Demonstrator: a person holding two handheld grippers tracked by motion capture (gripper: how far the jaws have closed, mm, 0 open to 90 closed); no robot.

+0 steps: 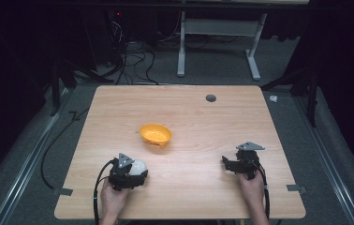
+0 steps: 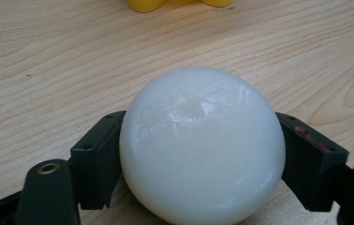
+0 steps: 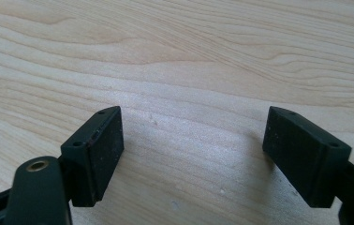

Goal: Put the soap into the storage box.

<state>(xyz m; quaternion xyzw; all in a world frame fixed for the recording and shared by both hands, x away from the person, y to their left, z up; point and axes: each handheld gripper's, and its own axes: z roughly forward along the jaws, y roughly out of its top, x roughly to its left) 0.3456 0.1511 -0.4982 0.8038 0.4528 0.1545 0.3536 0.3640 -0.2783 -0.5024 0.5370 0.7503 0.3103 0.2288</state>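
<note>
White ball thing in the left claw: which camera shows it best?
The left gripper view: the white ball looms close and glossy between the left gripper's two black jaws. The high view shows it as a small pale blob at that gripper, near the yellow bowl. The right gripper view faces bare wood.

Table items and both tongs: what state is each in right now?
Smooth white ball: gripped between the left tongs' jaws.
Left tongs: shut on the ball.
Right tongs: open, nothing between the jaws.
Round yellow plastic bowl: upright on the wooden table, untouched.
</note>
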